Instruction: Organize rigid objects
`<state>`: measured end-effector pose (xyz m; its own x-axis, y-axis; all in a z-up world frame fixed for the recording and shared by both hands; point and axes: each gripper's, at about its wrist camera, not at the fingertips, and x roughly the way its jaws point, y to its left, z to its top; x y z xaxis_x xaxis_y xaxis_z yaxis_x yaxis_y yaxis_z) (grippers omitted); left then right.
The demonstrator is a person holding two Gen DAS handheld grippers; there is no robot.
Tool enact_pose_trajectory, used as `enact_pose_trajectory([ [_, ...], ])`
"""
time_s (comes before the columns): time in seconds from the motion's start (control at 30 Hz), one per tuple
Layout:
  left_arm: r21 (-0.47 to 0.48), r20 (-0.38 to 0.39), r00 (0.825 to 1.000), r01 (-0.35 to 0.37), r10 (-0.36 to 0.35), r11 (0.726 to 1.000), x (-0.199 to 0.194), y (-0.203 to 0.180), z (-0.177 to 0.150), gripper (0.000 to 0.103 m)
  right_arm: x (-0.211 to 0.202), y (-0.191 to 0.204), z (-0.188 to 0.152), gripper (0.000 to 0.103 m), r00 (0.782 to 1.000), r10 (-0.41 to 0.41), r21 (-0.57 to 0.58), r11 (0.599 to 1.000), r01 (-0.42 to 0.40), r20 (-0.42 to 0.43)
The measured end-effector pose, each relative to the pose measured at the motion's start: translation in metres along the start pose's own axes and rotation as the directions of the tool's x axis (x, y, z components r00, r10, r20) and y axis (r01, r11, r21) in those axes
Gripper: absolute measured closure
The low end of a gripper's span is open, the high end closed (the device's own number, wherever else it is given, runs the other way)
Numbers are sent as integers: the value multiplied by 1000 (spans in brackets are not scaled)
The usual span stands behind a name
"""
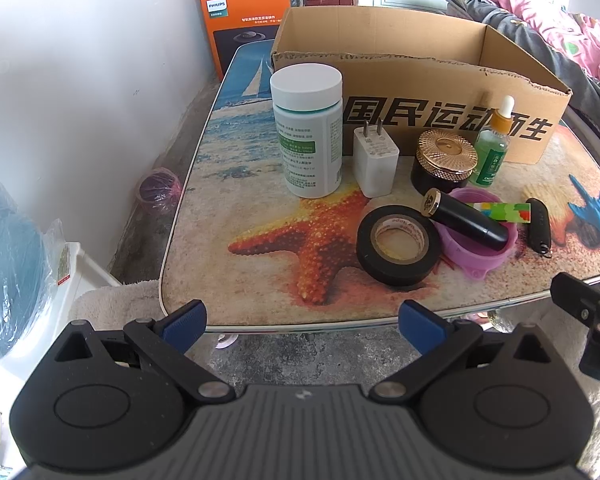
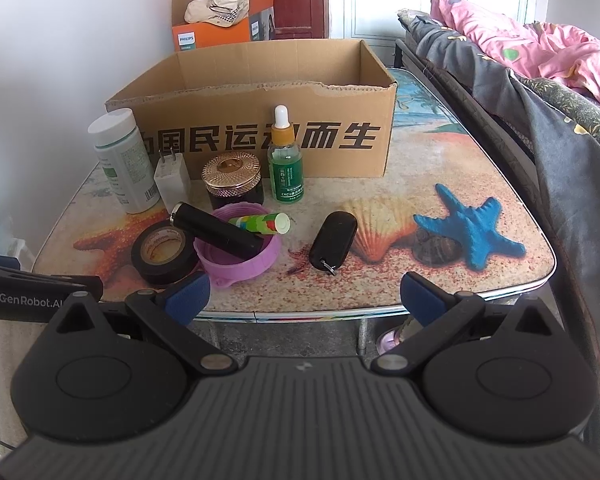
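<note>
Showing 2 grippers held at the near table edge, both empty: left gripper point(image 1: 302, 320) with fingers spread wide, right gripper point(image 2: 305, 294) likewise spread. "GenRobot.AI" readable on the left gripper's side in the right view. On the table point(image 2: 440, 280), printed with starfish and shells: 1 open cardboard box point(image 2: 260, 92) at the back with large black Chinese characters on its front; before it, 1 white bottle point(image 2: 122, 160) with green label, 1 white plug point(image 2: 172, 182) standing prongs up, 1 dark jar point(image 2: 234, 182) with gold lid, 1 green dropper bottle point(image 2: 285, 160) marked "CKCU". Nearer: 1 black tape roll point(image 2: 162, 254), touching 1 purple lid point(image 2: 240, 256); across the lid, 1 black tube point(image 2: 216, 230) and 1 green patterned tube point(image 2: 262, 224). Apart to the right, 1 black key fob point(image 2: 334, 240). Behind the table, 1 orange "PHILIPS" carton point(image 2: 204, 36).
</note>
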<state>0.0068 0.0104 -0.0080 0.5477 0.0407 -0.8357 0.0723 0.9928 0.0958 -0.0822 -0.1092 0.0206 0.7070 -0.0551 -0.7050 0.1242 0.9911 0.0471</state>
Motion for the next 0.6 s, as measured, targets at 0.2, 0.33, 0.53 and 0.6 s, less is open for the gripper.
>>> enact_pose_trajectory([
  [0.2,0,-1,1000,0,0,1000,0,0,0,0,0,0,0,1,1000,2,5,1000,-2,3],
  [0.33,1,-2,1000,-1,1,1000,0,0,0,0,0,-1,0,1,1000,5,10,1000,-5,3],
  [0.53,3,-5,1000,-3,3,1000,0,-1,1,0,2,-2,1,1,1000,10,17,1000,-10,6],
  [0.6,5,-9,1000,-3,3,1000,2,-1,3,0,4,-3,3,1,1000,13,20,1000,-13,5],
])
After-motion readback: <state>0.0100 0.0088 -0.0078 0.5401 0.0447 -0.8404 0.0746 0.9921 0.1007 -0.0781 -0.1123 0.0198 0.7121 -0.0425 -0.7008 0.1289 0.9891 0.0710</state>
